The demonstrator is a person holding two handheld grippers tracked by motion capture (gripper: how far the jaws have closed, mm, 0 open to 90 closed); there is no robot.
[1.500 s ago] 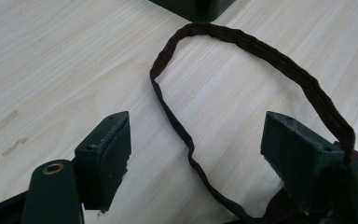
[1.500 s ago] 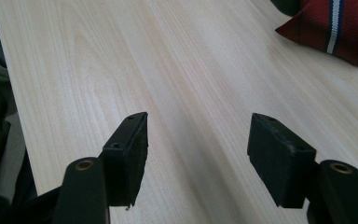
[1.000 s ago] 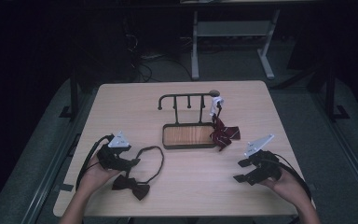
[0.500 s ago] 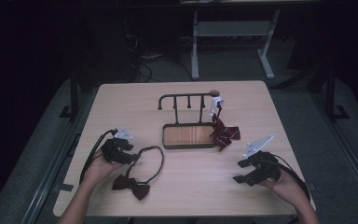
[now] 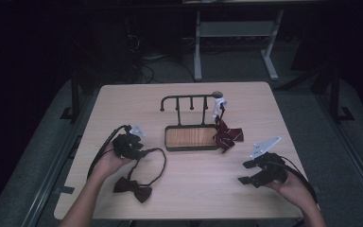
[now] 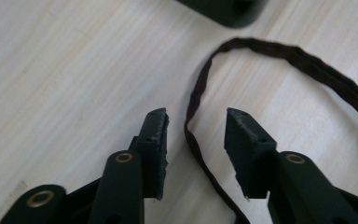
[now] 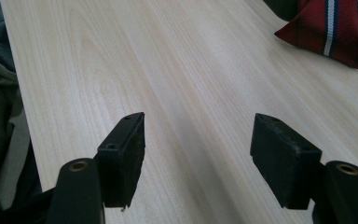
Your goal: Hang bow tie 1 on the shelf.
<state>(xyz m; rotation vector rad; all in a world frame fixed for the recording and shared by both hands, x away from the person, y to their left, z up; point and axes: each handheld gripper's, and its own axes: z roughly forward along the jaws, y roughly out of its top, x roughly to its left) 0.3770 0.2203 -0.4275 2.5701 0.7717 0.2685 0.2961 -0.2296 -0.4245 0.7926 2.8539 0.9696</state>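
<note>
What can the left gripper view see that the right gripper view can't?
Left gripper view: a dark strap running between the left claw, whose jaws have just been closing but do not yet press it, and a dark stand corner.

Right gripper view: the wide-open right claw and a red striped bow tie.

Both: the pale wooden table.
</note>
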